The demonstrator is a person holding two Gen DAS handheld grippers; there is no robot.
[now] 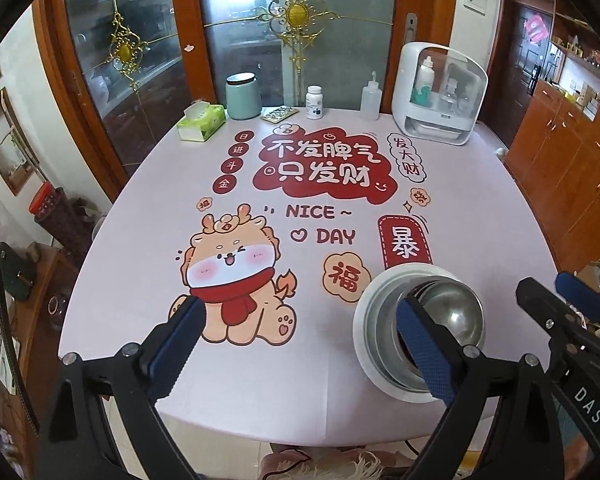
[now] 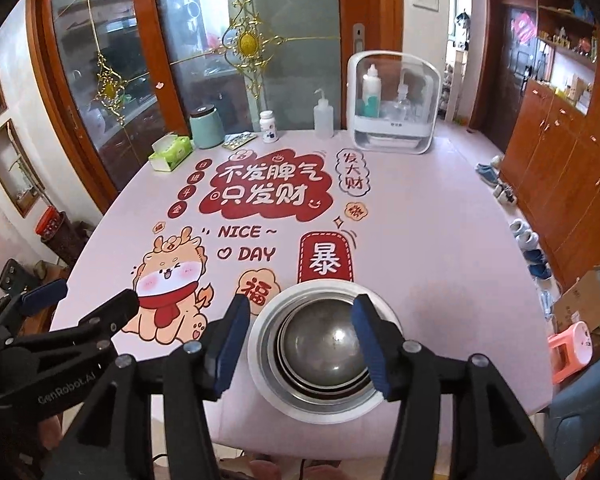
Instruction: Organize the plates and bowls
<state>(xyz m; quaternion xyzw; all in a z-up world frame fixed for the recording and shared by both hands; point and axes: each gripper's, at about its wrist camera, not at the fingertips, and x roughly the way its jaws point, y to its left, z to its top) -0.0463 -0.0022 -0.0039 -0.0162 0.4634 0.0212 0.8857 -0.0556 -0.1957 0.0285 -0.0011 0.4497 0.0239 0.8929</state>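
Note:
A stack of dishes stands near the table's front edge: a steel bowl [image 2: 324, 350] nested in other dishes on a white plate [image 2: 260, 364]. The same stack shows in the left wrist view, with the steel bowl [image 1: 454, 312] over the white plate [image 1: 366, 332]. My right gripper [image 2: 300, 346] is open, its blue pads either side of the stack and above it, holding nothing. My left gripper [image 1: 304, 344] is open and empty, left of the stack; its right finger overlaps the stack's near side in its own view.
At the table's far edge stand a tissue box [image 1: 201, 122], a teal jar [image 1: 243, 96], a pill bottle [image 1: 314, 102], a squeeze bottle [image 1: 370, 100] and a white storage case [image 1: 440, 94]. Shoes [image 2: 528, 240] and a pink stool [image 2: 570, 350] are on the floor to the right.

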